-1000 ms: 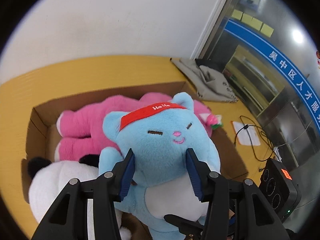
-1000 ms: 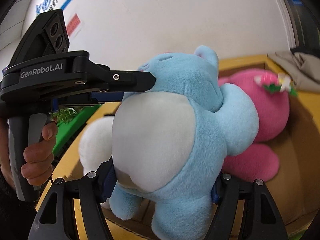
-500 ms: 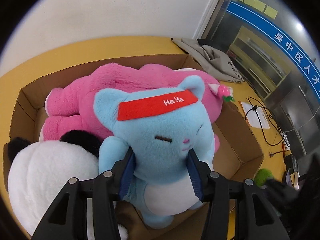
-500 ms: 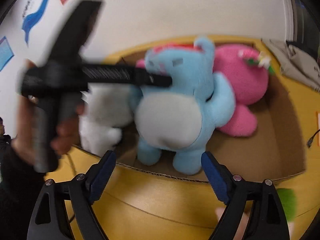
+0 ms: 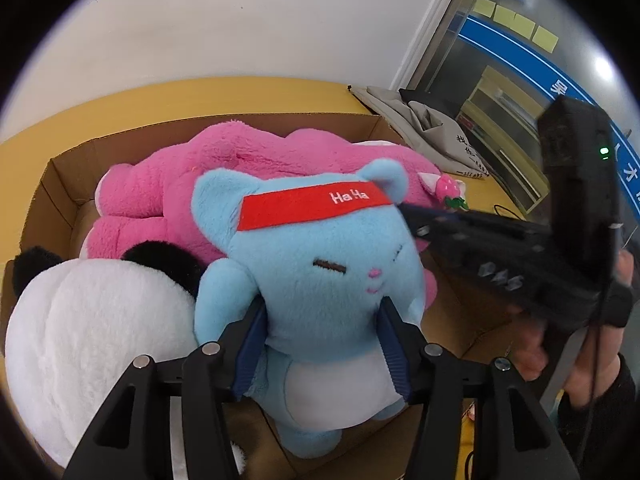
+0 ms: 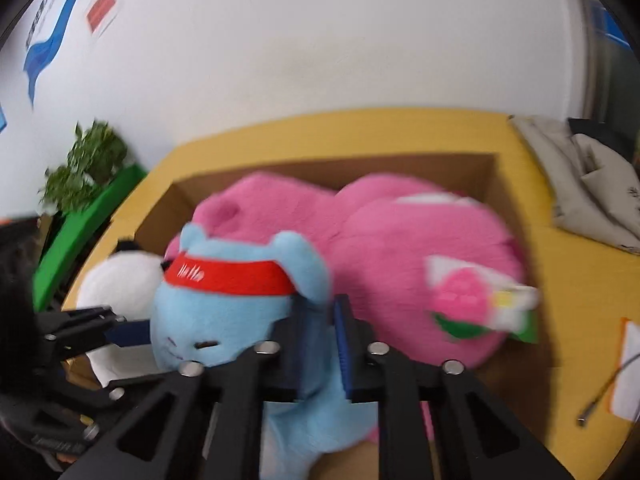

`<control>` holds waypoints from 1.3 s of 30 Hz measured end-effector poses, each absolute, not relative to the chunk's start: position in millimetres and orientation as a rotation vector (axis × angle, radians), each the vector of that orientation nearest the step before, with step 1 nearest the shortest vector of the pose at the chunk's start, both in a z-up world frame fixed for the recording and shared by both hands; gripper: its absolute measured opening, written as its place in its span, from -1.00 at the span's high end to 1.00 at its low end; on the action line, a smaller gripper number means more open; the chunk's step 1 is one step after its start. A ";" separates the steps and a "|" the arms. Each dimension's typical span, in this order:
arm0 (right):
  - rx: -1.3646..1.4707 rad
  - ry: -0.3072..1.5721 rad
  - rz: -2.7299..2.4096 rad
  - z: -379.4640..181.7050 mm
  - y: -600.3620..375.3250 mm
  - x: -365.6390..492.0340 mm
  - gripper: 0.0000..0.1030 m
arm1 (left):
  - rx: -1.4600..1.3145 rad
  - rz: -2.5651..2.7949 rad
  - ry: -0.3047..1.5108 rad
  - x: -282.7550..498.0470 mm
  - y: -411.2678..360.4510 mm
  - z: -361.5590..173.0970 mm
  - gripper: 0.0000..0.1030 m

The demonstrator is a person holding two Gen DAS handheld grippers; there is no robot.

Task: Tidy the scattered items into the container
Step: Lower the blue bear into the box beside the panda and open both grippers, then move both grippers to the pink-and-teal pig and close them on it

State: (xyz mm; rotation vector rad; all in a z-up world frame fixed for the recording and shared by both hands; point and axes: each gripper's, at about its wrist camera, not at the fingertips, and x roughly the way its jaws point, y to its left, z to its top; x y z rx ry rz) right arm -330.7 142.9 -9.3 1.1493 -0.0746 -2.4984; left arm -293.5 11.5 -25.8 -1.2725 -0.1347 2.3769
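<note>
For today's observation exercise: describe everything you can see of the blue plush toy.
The blue plush toy is soft and furry, with a white belly, closed stitched eyes, a pink mouth and a red "Ha Ha" headband. It stands upright in the cardboard box, against the pink and white plushes. The left gripper, jaws opening, flanks its neck.

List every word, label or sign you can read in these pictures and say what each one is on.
"Ha Ha": white letters on the red headband of the blue plush toy.
Blue sign on the glass wall: Chinese characters, cut off at the picture's edge, not readable.
Grey cloth bag: dark print, too small to read.
Red label on the white wall: blurred, unreadable.
Yellow sticky notes: no writing visible.
</note>
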 end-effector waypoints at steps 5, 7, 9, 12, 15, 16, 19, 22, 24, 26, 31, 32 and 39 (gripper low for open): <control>1.274 -0.025 -2.434 -32.4 133.9 -326.3 0.85 | -1.166 2.442 -0.129 -268.9 10.6 -2.8 -0.02; 1.277 -0.047 -2.417 -34.8 137.7 -324.3 0.86 | -1.105 2.467 -0.127 -263.4 9.5 8.5 -0.02; 1.277 -0.041 -2.414 -35.0 137.0 -324.2 0.86 | -1.100 2.513 -0.079 -268.3 15.1 14.0 -0.02; 1.272 -0.004 -2.437 -31.8 132.4 -320.3 0.86 | -1.186 2.508 -0.023 -292.0 23.4 -2.4 -0.01; 1.269 -0.061 -2.469 -27.8 142.8 -317.6 0.85 | -1.206 2.504 0.039 -299.4 23.7 -17.8 -0.03; 1.278 -0.085 -2.470 -26.4 148.1 -315.2 0.81 | -1.223 2.496 0.031 -301.5 21.6 -18.4 -0.03; 1.273 -0.079 -2.511 -14.6 162.4 -297.6 -0.34 | -1.261 2.479 0.028 -304.8 18.2 -19.2 -0.05; 1.161 -0.151 -2.519 16.1 182.9 -262.4 -0.95 | -1.260 2.486 -0.004 -301.1 18.6 -13.1 -0.05; 1.052 -0.113 -2.558 43.8 191.9 -224.4 -0.97 | -1.242 2.505 -0.053 -291.2 14.7 -1.8 -0.10; 0.957 -0.039 -2.617 65.3 196.4 -185.4 -1.00 | -1.234 2.551 -0.082 -276.6 9.1 12.0 -0.13; 0.831 0.080 -2.686 83.6 219.5 -98.4 -1.00 | -1.026 2.666 -0.093 -189.9 -1.9 55.7 -0.59; 0.825 0.095 -2.695 81.4 227.0 -83.5 -1.00 | -0.991 2.678 -0.105 -175.8 -8.1 59.2 -0.60; 0.996 0.052 -2.711 27.7 264.6 -43.9 -1.00 | -0.954 2.560 -0.206 -107.9 7.3 50.5 -0.60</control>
